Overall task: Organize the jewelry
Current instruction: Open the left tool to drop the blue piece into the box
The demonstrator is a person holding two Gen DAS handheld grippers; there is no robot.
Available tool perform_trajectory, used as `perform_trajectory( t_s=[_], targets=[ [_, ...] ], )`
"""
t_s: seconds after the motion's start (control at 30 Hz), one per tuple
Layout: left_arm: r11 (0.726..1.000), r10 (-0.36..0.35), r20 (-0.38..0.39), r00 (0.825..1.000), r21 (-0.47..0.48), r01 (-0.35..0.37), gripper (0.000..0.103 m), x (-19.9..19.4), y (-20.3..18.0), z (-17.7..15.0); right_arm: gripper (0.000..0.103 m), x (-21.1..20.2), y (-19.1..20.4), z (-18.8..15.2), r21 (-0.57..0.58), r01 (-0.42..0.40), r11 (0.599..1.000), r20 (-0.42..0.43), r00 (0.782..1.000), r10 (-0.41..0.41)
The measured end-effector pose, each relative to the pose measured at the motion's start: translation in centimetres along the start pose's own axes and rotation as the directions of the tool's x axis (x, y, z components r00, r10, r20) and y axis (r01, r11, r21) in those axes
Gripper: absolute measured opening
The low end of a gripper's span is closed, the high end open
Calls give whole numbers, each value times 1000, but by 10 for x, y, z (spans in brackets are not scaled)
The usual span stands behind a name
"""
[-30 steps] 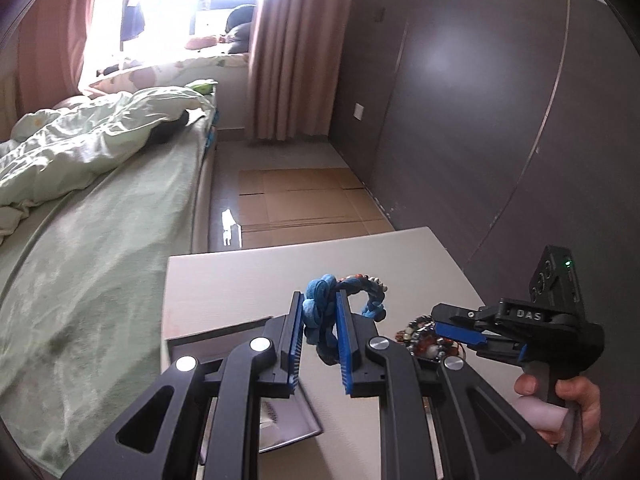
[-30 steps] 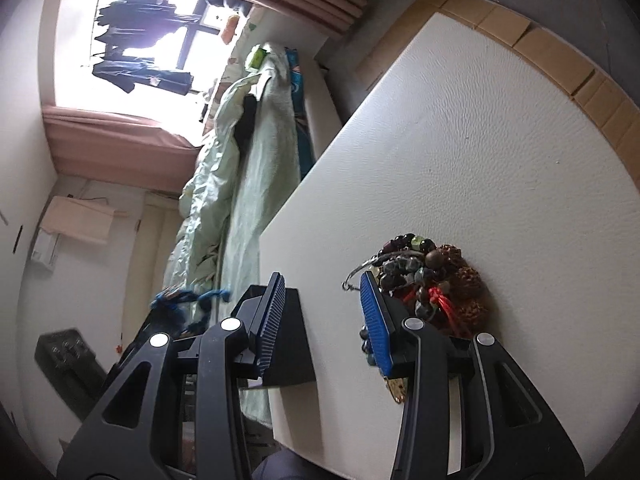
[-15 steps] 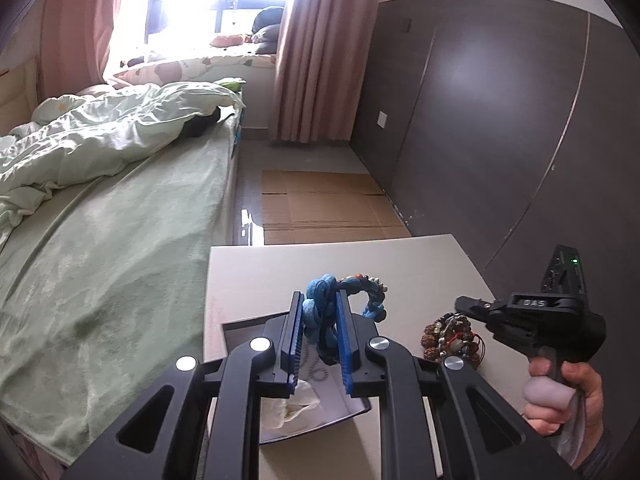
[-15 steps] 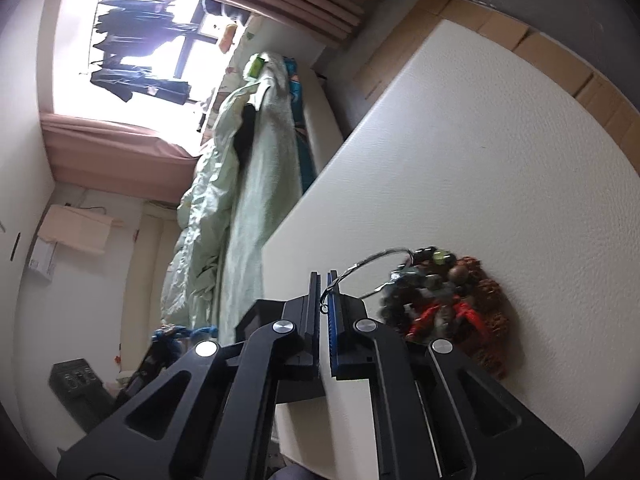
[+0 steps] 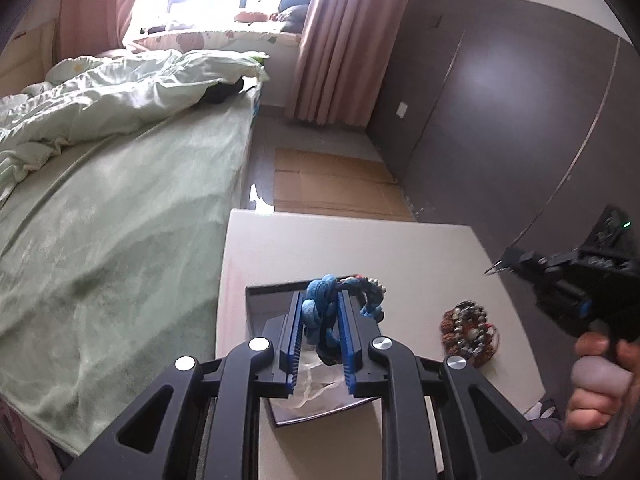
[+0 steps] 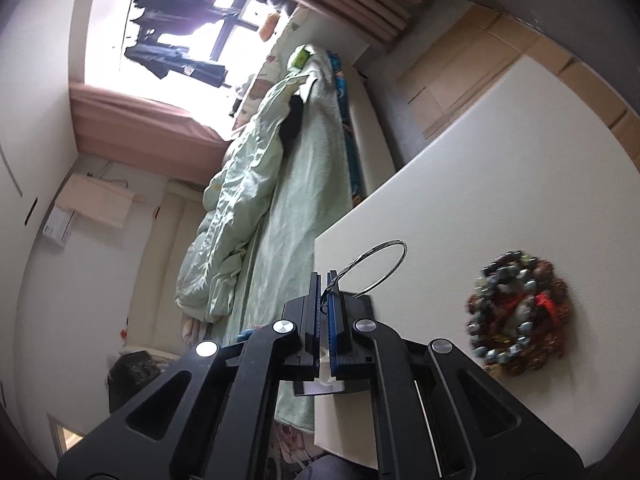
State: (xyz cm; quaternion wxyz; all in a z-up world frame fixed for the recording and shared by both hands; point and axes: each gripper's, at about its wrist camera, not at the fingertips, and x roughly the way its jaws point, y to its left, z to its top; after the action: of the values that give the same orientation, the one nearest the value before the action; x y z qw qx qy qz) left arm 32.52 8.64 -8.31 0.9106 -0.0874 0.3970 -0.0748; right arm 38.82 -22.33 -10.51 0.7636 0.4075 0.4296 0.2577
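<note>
My left gripper [image 5: 320, 300] has a blue braided bracelet [image 5: 318, 312] between its blue pads, and its jaws are opening. It hangs over a dark open box [image 5: 264, 300] with white tissue [image 5: 312, 384] inside, at the left of the white table [image 5: 340, 240]. My right gripper [image 6: 324, 280] is shut on a thin silver wire bangle [image 6: 376, 268], held up off the table. In the left wrist view the right gripper [image 5: 508, 260] hovers at the right edge. A pile of brown, grey and red bead bracelets [image 5: 468, 328] lies on the table [image 6: 500, 160]; the same bead pile [image 6: 516, 312] sits to the right of the bangle.
A bed with a green cover [image 5: 120, 220] runs along the table's left side. Flat cardboard [image 5: 332, 184] lies on the floor beyond the table. A dark wardrobe wall [image 5: 500, 120] stands at the right. A person's hand [image 5: 596, 392] grips the right gripper's handle.
The right gripper closed on the silver bangle and lifted it clear of the bead pile. The left gripper carried the blue bracelet over the box, and its pads now stand slightly wider.
</note>
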Motion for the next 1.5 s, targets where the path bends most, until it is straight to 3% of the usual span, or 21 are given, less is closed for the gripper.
perform_trajectory(
  t_s=[0.07, 0.1, 0.7, 0.73, 0.77, 0.8, 0.83, 1.17, 1.5],
  targets=[
    [1000, 12, 3, 1000, -19, -12, 55, 1, 5, -2, 5, 6, 11, -4, -23, 5, 1000, -12, 1000, -5],
    [999, 16, 26, 1000, -33, -15, 57, -2, 8, -3, 5, 11, 16, -7, -32, 6, 999, -22, 1000, -7],
    [991, 62, 82, 995, -123, -51, 58, -50, 69, -15, 6, 100, 70, -70, -165, 22, 986, -220, 974, -59],
    [991, 63, 84, 994, -127, -52, 58, -51, 70, -15, 23, 104, 74, -73, -187, 33, 982, -237, 968, -77],
    [990, 65, 87, 994, -129, -53, 58, -53, 72, -16, 59, 110, 77, -76, -197, 50, 979, -263, 959, -102],
    [990, 65, 88, 994, -131, -53, 58, -55, 73, -16, 73, 110, 77, -77, -195, 61, 979, -267, 957, -113],
    [990, 63, 89, 994, -133, -51, 58, -56, 73, -17, 81, 105, 78, -78, -193, 76, 978, -234, 965, -121],
    [992, 36, 96, 995, -127, -24, 58, -58, 65, -19, 81, 82, 72, -66, -182, 74, 981, -198, 974, -110],
    [997, 14, 100, 995, -78, -6, 76, -49, 32, -18, 81, 19, 54, -49, -251, 232, 940, -18, 970, -244]
  ],
)
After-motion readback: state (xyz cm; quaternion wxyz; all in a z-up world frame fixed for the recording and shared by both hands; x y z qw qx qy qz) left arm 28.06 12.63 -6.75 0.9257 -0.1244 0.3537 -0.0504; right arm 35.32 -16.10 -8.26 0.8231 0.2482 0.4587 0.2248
